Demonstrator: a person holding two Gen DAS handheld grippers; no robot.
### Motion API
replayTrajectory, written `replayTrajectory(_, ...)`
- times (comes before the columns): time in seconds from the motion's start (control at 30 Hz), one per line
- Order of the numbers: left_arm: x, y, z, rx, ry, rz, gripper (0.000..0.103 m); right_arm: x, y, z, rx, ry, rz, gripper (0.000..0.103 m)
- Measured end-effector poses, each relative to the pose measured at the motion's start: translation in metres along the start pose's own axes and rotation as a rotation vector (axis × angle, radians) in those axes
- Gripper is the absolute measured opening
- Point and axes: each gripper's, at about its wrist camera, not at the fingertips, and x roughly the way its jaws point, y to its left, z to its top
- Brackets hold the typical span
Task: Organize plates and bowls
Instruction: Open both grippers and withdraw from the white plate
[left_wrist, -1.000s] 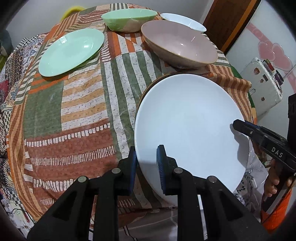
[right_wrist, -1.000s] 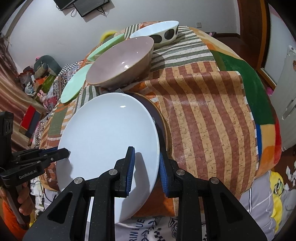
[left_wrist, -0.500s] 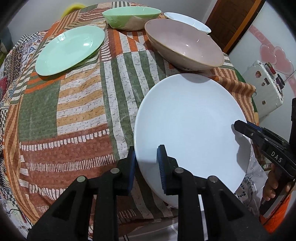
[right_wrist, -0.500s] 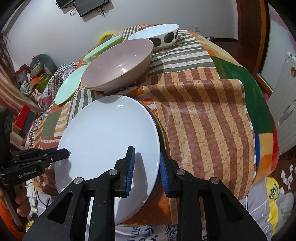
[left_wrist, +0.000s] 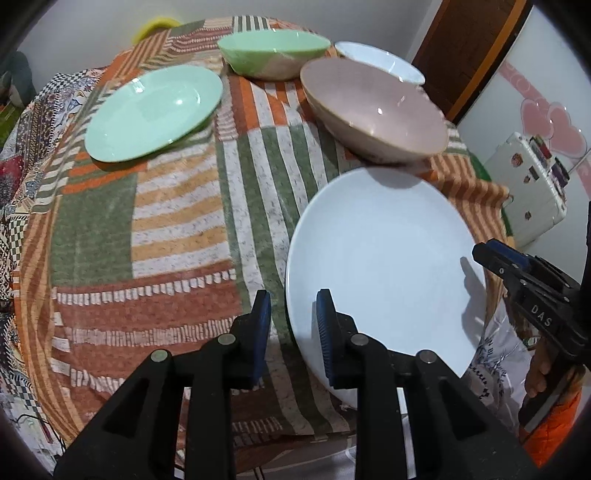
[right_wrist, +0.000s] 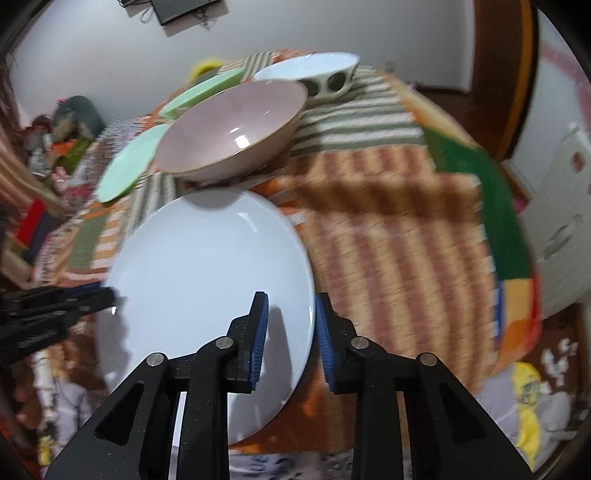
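A large white plate (left_wrist: 384, 266) lies at the near edge of a table covered by a striped patchwork cloth (left_wrist: 155, 221), its near rim reaching out past the table edge. The left gripper (left_wrist: 293, 325) straddles the plate's left rim: one blue pad sits over the plate's face and the other stands out over the cloth, with a visible gap to the rim, so the jaws are slack around it rather than clamped. The right gripper (right_wrist: 288, 328) straddles the opposite rim (right_wrist: 308, 280); its jaws have just been opening, the rim is between them, and both pads (right_wrist: 260, 325) stand clear of the china. From the left wrist view the right gripper's black fingers show at the far right side of the plate, with a hand (left_wrist: 539, 369) behind them. Just beyond the white plate sits a wide pink bowl (left_wrist: 373, 110), near but not touching it as far as can be told. Farther back stand a green bowl (left_wrist: 273, 51) and a white bowl with dark spots (right_wrist: 317, 72). A pale green plate (left_wrist: 153, 110) lies flat on the far left of the cloth, well apart from the white plate. The right wrist view is blurred at its edges.
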Motion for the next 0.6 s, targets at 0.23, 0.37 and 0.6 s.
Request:
replayTrajectory(0.23, -0.044, 0.008, 0.001, -0.002, -0.119, 0.007, 0.027, -0.029, 0.009, 0.011, -0.042, -0.088, -0.018, 0.034)
replayTrajectory(0.37, -0.073, 0.017, 0.004, -0.005, -0.206, 0.029, 0.031, -0.052, 0.026, 0.021, -0.075, -0.163, 0.029, 0.052)
replayTrajectory(0.6, -0.106, 0.055, 0.017, -0.045, -0.321, 0.088, 0.039, -0.071, 0.072, 0.052, -0.136, -0.230, 0.149, 0.055)
